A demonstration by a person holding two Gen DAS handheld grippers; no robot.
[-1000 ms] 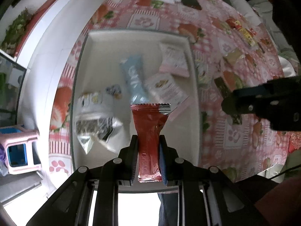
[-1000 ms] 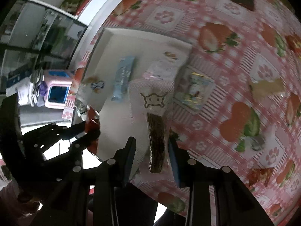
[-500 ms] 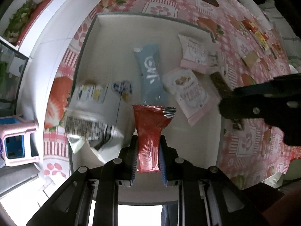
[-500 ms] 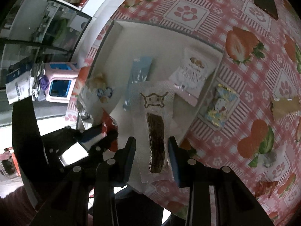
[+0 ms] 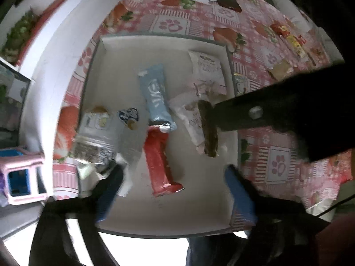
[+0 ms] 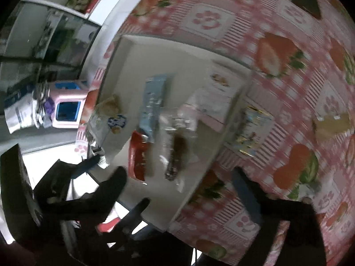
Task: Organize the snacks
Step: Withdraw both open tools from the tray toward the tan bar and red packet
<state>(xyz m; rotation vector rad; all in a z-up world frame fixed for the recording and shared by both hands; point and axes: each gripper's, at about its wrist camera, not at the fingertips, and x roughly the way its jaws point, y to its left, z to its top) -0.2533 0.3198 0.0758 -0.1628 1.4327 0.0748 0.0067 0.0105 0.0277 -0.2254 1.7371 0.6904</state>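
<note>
Several snacks are gathered in the white tray (image 5: 155, 221), which sits on the bench (image 5: 277, 161) under a pink strawberry-and-paw cloth; collecting them in one container appears to be the point of the task. At the tray's left edge a crumpled white wrapper (image 5: 95, 133) is seen, partly over the rim, with a small blue-and-white sweet (image 5: 128, 116) just beside it. Near the middle a blue bar (image 5: 155, 95) lies lengthwise, and the red bar (image 5: 158, 161) lies just below it, its top end touching or slightly under the blue bar's lower seal. The red bar rests flat on the tray floor, between the spread fingers of the left tongs (image 5: 170, 190), which grip nothing. To the right two pale pouches (image 5: 206, 71) are laid against the right wall. A brown bar in clear wrap (image 5: 209, 130) is seen over the lower pouch; whether it rests on it or is in the air cannot be told, as both views are blurred. The right tongs (image 6: 177, 190) are spread wide and hold nothing, the brown bar lying ahead of them. More snacks (image 5: 281, 71) are scattered on the bench to the right, well apart from the tray, so the sorting is judged unfinished.
</note>
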